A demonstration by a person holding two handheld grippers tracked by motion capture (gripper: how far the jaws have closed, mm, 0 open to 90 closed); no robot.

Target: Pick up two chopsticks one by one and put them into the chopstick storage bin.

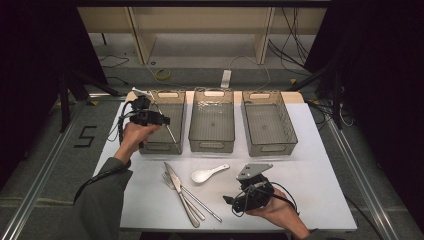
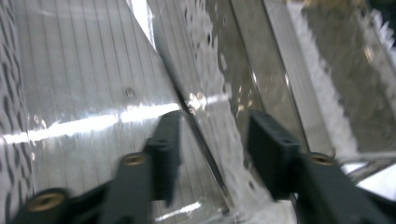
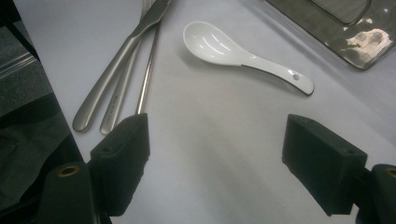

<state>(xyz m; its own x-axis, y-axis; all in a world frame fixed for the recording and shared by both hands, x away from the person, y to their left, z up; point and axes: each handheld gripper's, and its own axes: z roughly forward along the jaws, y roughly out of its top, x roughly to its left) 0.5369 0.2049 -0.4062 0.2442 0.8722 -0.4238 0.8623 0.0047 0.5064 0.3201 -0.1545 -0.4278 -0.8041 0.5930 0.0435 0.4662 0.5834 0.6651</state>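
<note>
From the high view, your left claw [image 1: 150,118] hangs over the left bin [image 1: 161,123], and a thin metal chopstick [image 1: 161,116] leans across that bin, one end at the far left corner. Expect it to be light, stiff and slick, and it will roll; take such a rod near its middle and squeeze squarely. A knife [image 1: 175,183], a fork [image 1: 186,199], a second chopstick [image 1: 201,204] and a white spoon [image 1: 208,174] lie on the table [image 1: 310,180] near your right claw [image 1: 237,201].

In the left gripper view, your jaws stand half apart over the bin's ribbed floor [image 2: 84,84]; the chopstick [image 2: 196,135] runs between them, and the pads do not seem to press it.

In the right gripper view, your jaws gape wide with nothing between them; the spoon [image 3: 233,51] lies ahead, well apart. It's ceramic, so brittle and smooth; take it by the handle.
</note>
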